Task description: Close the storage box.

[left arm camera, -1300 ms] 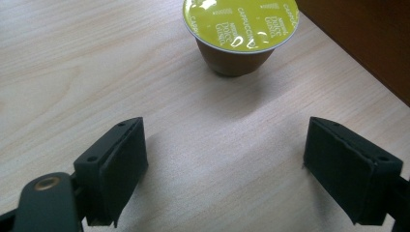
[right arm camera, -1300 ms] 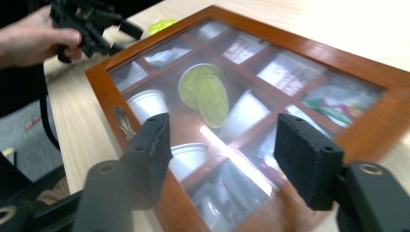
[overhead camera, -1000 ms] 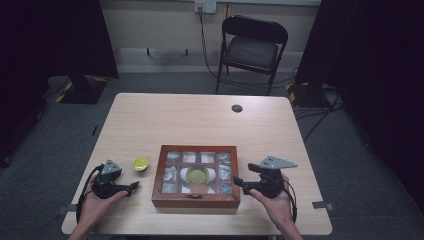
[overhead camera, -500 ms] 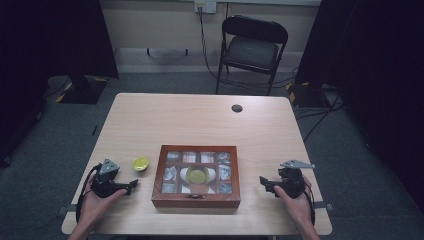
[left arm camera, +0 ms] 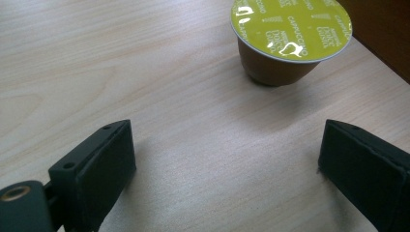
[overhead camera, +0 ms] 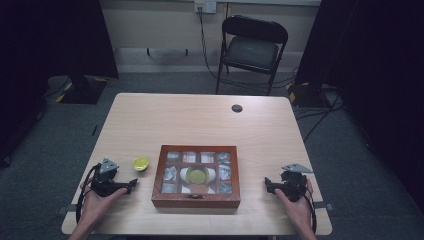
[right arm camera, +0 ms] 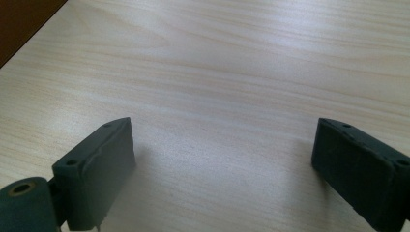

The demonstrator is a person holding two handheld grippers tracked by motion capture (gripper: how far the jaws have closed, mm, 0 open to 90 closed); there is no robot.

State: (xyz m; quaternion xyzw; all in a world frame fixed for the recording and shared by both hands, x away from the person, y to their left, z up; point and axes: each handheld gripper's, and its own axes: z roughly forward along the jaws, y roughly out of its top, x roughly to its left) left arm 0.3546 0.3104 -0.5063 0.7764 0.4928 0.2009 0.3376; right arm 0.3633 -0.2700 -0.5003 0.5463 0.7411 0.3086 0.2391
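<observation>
The cappuccino capsule (left arm camera: 290,41) is standing foil-up on the table (overhead camera: 210,120), just left of the wooden box (overhead camera: 196,199), ahead of the left tongs (left arm camera: 225,164), whose jaws have just been opening, nothing between them. It is probably light, thin-walled and dentable; gripping its tapered brown sides suits best. The right tongs (right arm camera: 222,164) are spreading wide over bare table. A folding chair (overhead camera: 254,47) is waiting in the dim room.

A brown coffee capsule (left arm camera: 290,41) with a yellow-green foil lid stands upright on the pale wooden table (overhead camera: 200,120). It sits just left of the wooden box (overhead camera: 196,176).
</observation>
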